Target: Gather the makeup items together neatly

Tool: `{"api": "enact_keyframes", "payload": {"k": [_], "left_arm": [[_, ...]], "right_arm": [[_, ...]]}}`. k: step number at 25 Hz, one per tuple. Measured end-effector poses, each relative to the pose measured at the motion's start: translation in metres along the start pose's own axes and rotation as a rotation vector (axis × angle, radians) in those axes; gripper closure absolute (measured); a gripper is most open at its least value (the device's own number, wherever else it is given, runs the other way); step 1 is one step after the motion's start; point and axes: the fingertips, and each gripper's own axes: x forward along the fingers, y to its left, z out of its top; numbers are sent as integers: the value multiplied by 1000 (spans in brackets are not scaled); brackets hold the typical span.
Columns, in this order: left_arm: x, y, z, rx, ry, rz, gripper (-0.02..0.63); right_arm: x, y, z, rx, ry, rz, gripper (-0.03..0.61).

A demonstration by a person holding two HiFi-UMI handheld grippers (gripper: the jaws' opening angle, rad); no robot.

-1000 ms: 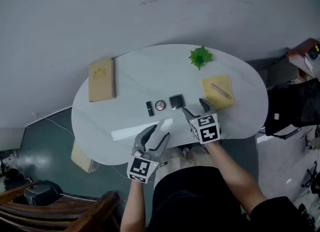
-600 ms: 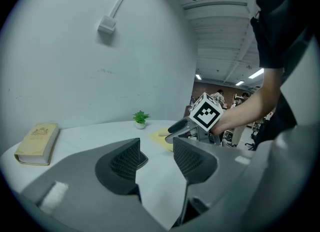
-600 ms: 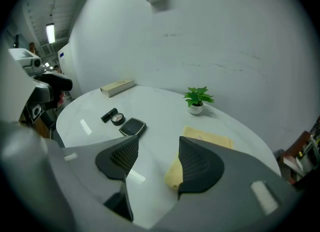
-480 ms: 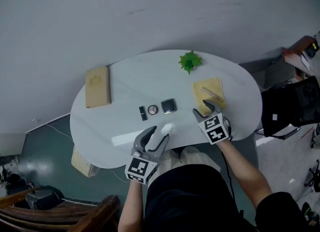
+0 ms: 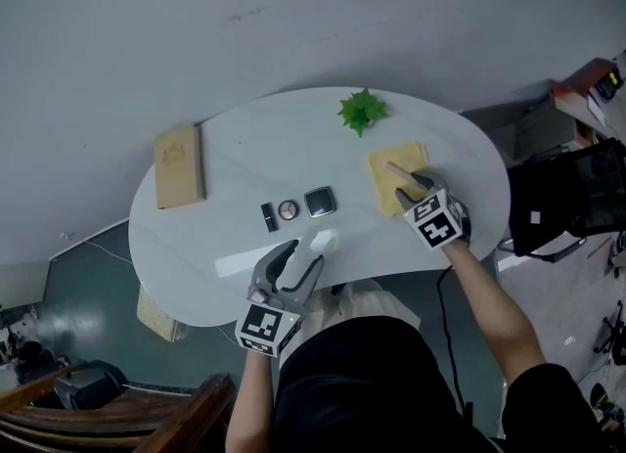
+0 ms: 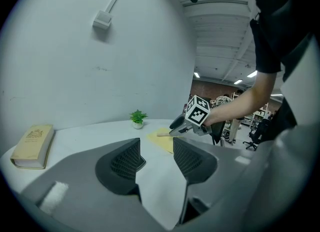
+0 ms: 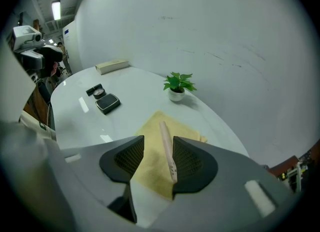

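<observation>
The right gripper [image 5: 406, 190] has moved from the square black compact [image 5: 319, 202] to the yellow cloth [image 5: 411, 156]. Its jaws have just been closing and straddle the slim beige stick [image 7: 166, 148], which lies lengthwise between them, not yet pinched. The left gripper [image 5: 296, 257] is half-open and empty.

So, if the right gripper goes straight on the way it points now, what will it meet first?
Probably the thin stick on the yellow cloth. It lies between the jaws of the right gripper, which have just been closing, without gripping yet.
</observation>
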Motion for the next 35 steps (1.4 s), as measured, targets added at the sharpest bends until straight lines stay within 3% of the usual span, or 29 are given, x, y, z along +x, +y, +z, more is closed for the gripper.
{"api": "enact_keyframes", "payload": {"k": [5,15,22,28,35], "left_arm": [[1,2,-4,-11,13,8,413],[1,1,-12,-26,30,19,413],[-1,0,-16,-33,26,28,413],[-2,0,-16,-33,20,40,413],[-5,2,-15,-39,2,43,416]], "right_arm": [[13,-7,-13,-26,74,29,412],[28,-19,-26,-4,120,70,471],[34,-20,-30,-29,153,103,474],[30,-20,-29,-63,156,111,503],[22,-13,-21,-20,126,117,503]]}}
